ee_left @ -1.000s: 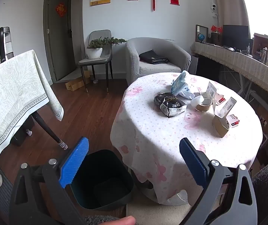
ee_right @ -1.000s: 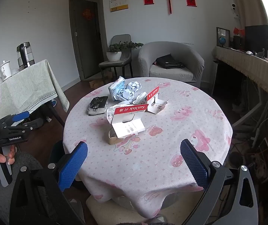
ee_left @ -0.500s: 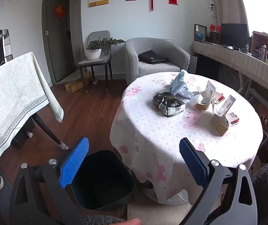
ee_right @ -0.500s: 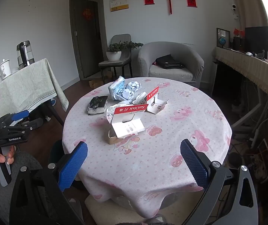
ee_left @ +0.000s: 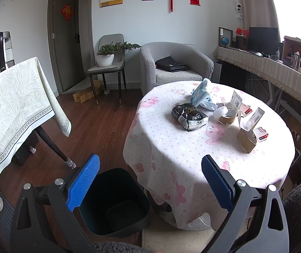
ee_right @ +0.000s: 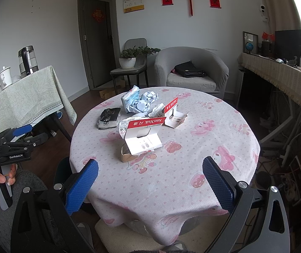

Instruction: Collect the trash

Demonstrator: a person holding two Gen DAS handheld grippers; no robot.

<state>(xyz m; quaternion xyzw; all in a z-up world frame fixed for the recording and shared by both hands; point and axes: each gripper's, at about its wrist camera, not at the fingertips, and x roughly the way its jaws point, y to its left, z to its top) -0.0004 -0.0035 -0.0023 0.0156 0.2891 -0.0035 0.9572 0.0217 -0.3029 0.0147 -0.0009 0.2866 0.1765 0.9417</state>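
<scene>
Both claws gaping wide, holding nothing: left gripper [ee_left: 148, 177] hovering over bin [ee_left: 116, 202], right gripper [ee_right: 150, 181] facing table [ee_right: 192, 168]; trash sitting at 12 o'clock.

We saw knurled blue pads on the fingers [ee_right: 81, 186], a matt pink-printed cloth over the worktop [ee_right: 224, 130], a glossy black snack bag [ee_left: 189, 116], crumpled paper [ee_right: 149, 97], printed cardboard packaging [ee_right: 143, 136], and glossy wooden floor [ee_left: 100, 126].

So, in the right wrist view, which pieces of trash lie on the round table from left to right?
black snack bag → crumpled paper ball → red SanDisk card package
</scene>
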